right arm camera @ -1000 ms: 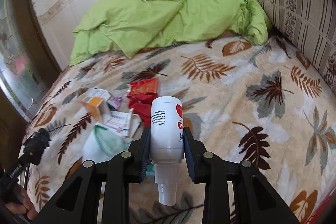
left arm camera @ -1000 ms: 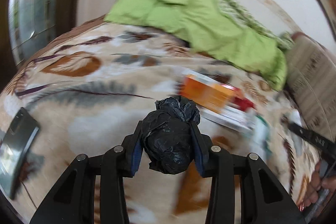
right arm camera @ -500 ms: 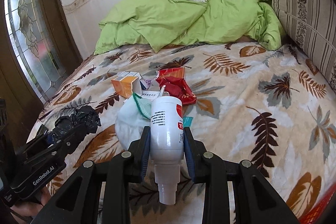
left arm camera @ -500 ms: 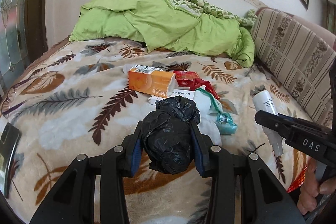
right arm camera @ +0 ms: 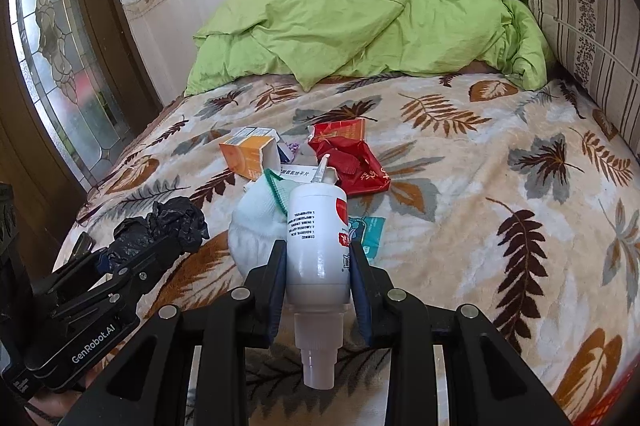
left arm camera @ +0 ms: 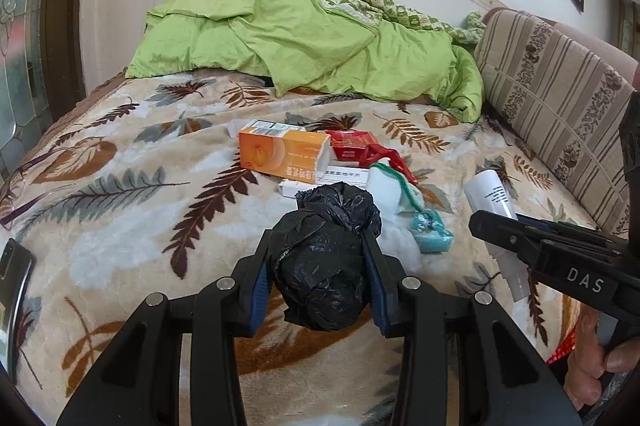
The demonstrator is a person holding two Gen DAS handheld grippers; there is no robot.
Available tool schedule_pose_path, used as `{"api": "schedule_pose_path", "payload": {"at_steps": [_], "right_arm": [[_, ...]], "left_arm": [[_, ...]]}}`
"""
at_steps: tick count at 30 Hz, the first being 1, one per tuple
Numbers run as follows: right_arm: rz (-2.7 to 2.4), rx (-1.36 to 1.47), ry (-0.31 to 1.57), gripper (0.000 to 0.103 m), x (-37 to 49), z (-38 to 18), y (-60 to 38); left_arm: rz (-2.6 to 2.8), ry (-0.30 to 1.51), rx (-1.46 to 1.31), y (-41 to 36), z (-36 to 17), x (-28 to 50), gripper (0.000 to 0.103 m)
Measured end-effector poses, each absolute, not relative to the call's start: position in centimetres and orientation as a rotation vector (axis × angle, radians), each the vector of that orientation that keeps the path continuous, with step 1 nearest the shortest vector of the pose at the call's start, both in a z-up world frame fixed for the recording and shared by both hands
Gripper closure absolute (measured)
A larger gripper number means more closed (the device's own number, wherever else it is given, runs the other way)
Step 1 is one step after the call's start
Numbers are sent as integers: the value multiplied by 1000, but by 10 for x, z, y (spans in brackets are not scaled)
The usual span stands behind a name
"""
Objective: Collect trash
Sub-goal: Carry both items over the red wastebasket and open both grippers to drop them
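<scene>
The black plastic bag [left arm camera: 324, 262], crumpled into a soft, light wad, is gripped across its middle by the left claw [left arm camera: 318, 266], low in the centre of the left view. The white bottle [right arm camera: 318, 238] is stiff and smooth, so likely slippery; the right claw [right arm camera: 318, 270] is clenched on its body, nozzle toward the camera. More trash lies on the bed [right arm camera: 480, 186] at 12 o'clock from both claws.

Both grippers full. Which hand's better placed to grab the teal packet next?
Right, marginally: the teal packet lies just ahead of the right gripper. But it must drop the white bottle first; the left gripper holds the black bag.
</scene>
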State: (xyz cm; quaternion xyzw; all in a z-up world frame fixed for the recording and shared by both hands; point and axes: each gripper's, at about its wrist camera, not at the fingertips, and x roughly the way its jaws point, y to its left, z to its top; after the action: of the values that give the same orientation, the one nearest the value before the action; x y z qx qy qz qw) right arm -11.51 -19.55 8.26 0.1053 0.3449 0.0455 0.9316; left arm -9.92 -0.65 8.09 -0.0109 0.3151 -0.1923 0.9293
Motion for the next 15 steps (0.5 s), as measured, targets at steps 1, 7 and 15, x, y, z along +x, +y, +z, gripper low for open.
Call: {"api": "schedule_pose_path", "payload": {"at_steps": [1, 7, 15], "right_arm": [[92, 221, 706, 72, -116, 83, -197], [83, 304, 681, 72, -128, 92, -214], [59, 512, 651, 72, -200, 110, -275]], "left_arm": [[-406, 647, -27, -8, 81, -100, 64], [-474, 637, -26, -20, 89, -113, 64], [-656, 630, -1, -72, 111, -151, 64]]}}
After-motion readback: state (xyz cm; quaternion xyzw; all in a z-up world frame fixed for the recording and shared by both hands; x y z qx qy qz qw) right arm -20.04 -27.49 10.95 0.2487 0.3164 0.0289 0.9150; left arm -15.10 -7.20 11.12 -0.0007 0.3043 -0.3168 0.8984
